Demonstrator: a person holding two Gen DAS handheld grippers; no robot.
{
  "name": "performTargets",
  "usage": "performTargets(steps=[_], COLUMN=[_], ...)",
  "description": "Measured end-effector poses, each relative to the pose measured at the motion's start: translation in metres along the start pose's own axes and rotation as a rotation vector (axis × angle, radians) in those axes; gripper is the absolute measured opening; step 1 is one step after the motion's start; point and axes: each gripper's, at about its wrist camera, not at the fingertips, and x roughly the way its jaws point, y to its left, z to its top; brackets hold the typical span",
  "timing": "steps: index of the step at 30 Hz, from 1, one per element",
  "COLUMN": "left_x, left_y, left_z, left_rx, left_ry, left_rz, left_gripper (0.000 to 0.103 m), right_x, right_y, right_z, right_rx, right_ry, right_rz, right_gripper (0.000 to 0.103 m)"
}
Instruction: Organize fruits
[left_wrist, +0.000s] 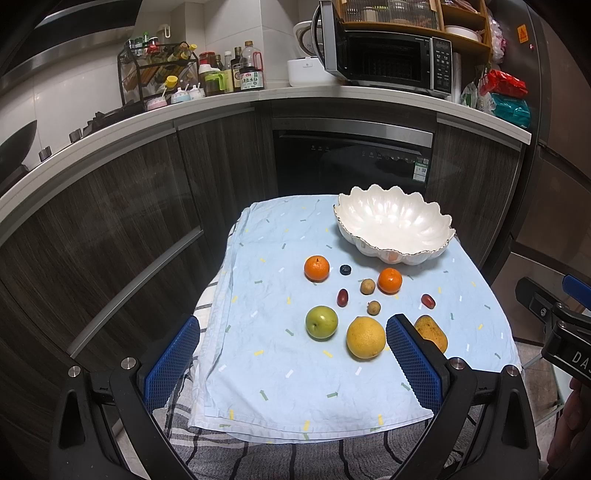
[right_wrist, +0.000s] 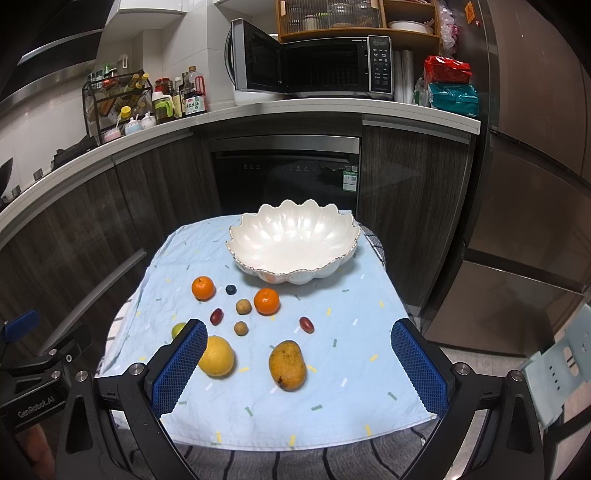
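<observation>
A white scalloped bowl (left_wrist: 393, 225) (right_wrist: 293, 242) stands empty at the far side of a light blue cloth (left_wrist: 280, 391). In front of it lie two oranges (left_wrist: 316, 268) (left_wrist: 389, 280), a blueberry (left_wrist: 345, 269), two small brown round fruits (left_wrist: 367, 286), two dark red grapes (left_wrist: 342, 297), a green apple (left_wrist: 321, 322), a yellow grapefruit (left_wrist: 365, 337) (right_wrist: 217, 356) and a mango (right_wrist: 287, 364). My left gripper (left_wrist: 295, 354) is open and empty, above the near edge of the cloth. My right gripper (right_wrist: 299, 360) is open and empty, with the mango lying between its fingers (right_wrist: 419, 369) further ahead.
The cloth covers a small table with a striped cloth (right_wrist: 332, 461) beneath. Dark kitchen cabinets (left_wrist: 110, 229) and an oven (left_wrist: 351, 162) stand behind. A microwave (right_wrist: 325, 66) with its door open and several bottles (left_wrist: 229, 70) sit on the counter. A pale chair (right_wrist: 557, 369) stands at right.
</observation>
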Motion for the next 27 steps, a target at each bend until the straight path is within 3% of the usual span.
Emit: performTargets(steps=[14, 27], left_x=[0.007, 0.031], left_y=[0.001, -0.019], left_z=[-0.001, 0.008], left_rx=[0.015, 0.113], left_ry=[0.007, 0.039], left_rz=[0.007, -0.031], left_gripper=[0.103, 0.103], right_x=[0.009, 0.037], right_y=[0.001, -0.002], right_z=[-0.001, 0.001], right_rx=[-0.007, -0.022], right_ry=[0.016, 0.052], right_rz=[0.003, 0.015], right_gripper=[0.101, 0.101])
